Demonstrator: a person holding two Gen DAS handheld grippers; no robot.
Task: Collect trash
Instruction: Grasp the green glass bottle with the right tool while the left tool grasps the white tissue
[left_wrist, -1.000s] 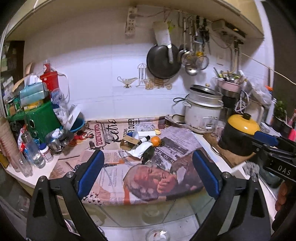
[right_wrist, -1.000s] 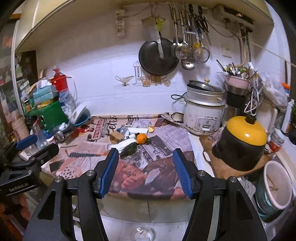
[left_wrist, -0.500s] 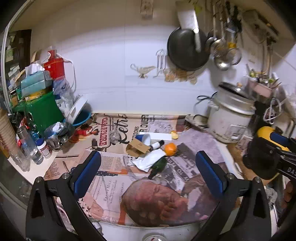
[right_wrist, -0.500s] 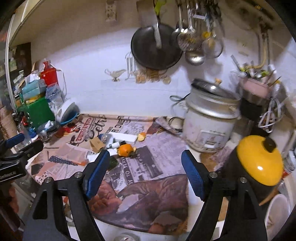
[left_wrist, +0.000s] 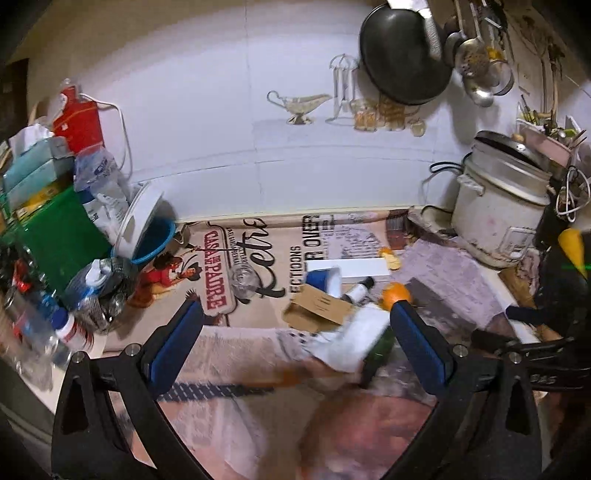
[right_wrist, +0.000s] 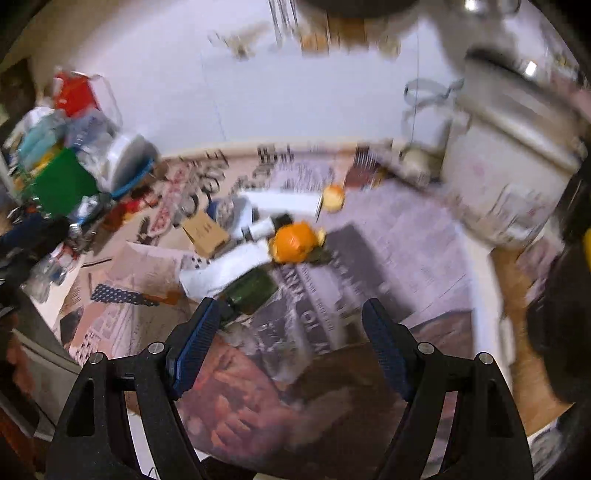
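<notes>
1. Left gripper (left_wrist: 295, 328): jaws spread wide, nothing between them; held above the newspaper-covered countertop (left_wrist: 258, 424), aimed at the litter pile near its middle.
2. Right gripper (right_wrist: 290, 330): jaws likewise wide apart and empty; its left finger tip is just beside the green bottle (right_wrist: 251, 290) in this view. Picture blurred.
3. Orange peel (right_wrist: 295, 242): lies on the newspaper mid-counter, touching the white paper wrapper (right_wrist: 221, 267); also seen from the left wrist (left_wrist: 395, 293).
4. Green bottle: lies on its side, partly under the white paper wrapper (left_wrist: 351, 343), towards the front edge.
5. Brown cardboard piece (left_wrist: 317, 308): flat, just left of the wrapper.
6. Blue cup (left_wrist: 325, 278): tipped on its side behind the cardboard, with a small white bottle (left_wrist: 358, 290) just beside it.
7. White box (left_wrist: 347, 266): long, lying behind the cup, towards the back edge.
8. Yellow fruit scrap (right_wrist: 333, 197): at the right end of the white box.
9. Rice cooker (left_wrist: 498, 206): back right corner.
10. Green container (left_wrist: 55, 232): left edge, among bottles and bags.
</notes>
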